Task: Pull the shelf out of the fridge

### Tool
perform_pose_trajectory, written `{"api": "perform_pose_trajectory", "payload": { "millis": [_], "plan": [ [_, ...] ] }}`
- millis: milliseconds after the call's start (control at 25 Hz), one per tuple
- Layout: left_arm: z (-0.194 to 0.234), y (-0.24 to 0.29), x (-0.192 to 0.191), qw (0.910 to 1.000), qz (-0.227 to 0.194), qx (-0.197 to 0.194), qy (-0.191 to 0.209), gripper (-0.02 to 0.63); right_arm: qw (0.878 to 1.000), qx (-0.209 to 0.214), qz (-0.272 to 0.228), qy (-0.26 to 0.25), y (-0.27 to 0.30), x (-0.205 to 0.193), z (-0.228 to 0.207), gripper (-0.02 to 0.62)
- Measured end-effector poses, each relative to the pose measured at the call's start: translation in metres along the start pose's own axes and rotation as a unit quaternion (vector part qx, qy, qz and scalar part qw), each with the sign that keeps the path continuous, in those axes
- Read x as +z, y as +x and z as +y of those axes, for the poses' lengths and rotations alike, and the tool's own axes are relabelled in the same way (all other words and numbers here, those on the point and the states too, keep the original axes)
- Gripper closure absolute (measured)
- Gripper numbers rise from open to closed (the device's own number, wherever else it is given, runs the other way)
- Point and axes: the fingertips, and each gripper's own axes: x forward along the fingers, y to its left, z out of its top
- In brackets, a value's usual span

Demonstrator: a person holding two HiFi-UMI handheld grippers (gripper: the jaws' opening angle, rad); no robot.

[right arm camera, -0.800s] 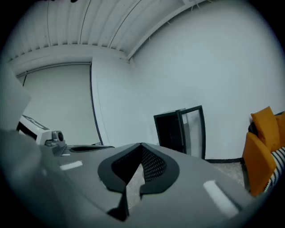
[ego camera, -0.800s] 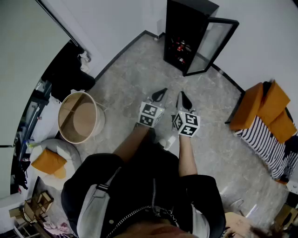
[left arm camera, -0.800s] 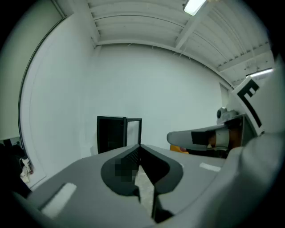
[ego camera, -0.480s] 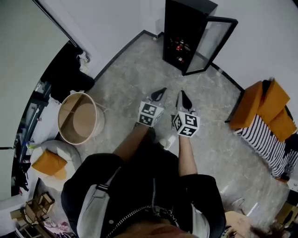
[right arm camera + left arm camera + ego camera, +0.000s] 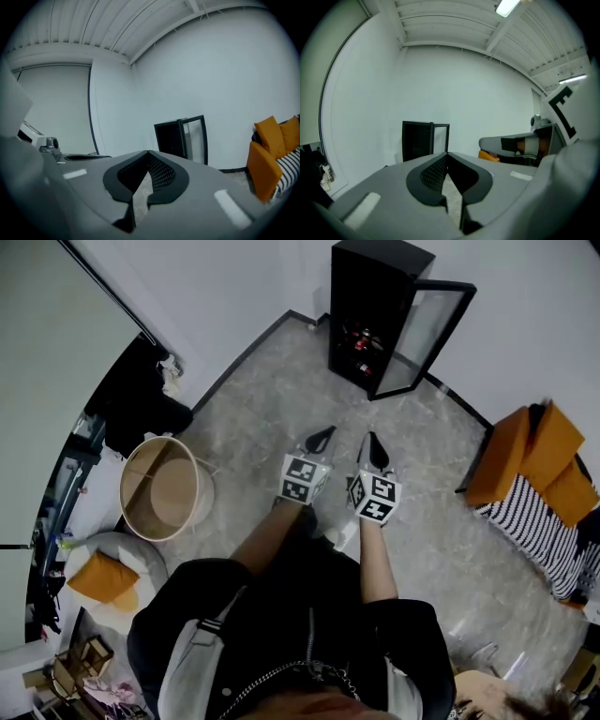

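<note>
The shelf (image 5: 361, 345), dimly seen, sits inside the black fridge (image 5: 359, 287) whose glass door (image 5: 427, 329) stands open for access, well apart from the left gripper (image 5: 322, 437) and right gripper (image 5: 373, 446), both closed, empty and aimed towards it, likely for the approach.

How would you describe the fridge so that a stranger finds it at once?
Look to the far corner, where the white walls meet the grey floor. The fridge stands there. It is the only tall black box, with a glass door swung open, unlike the round tan tub and the orange cushions.
</note>
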Motion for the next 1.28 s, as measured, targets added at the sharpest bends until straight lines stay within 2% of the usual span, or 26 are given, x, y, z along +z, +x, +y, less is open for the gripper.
{"api": "perform_pose_trajectory", "payload": {
  "millis": [160, 280, 480, 800, 1280],
  "plan": [
    [-0.004, -0.003, -0.001, 1.0000, 0.001, -0.001, 0.002, 0.598, 1.000, 0.013, -0.009, 0.005, -0.007, -0.001, 0.007, 0.592],
    [-0.002, -0.002, -0.001, 1.0000, 0.003, -0.005, 0.004, 0.597, 1.000, 0.012, 0.005, 0.002, 0.000, -0.007, 0.011, 0.592],
    [0.015, 0.013, -0.004, 0.9999, 0.010, -0.007, -0.002, 0.597, 0.999, 0.037, 0.018, 0.007, 0.020, -0.009, 0.020, 0.592],
    [0.039, 0.054, 0.014, 0.9998, 0.004, -0.018, -0.002, 0.598, 1.000, 0.015, 0.015, 0.006, 0.062, 0.011, 0.002, 0.592],
    [0.104, 0.116, 0.028, 0.9994, 0.004, -0.033, -0.010, 0.598, 1.000, 0.001, 0.022, -0.003, 0.146, 0.028, 0.005, 0.592]
  ]
}}
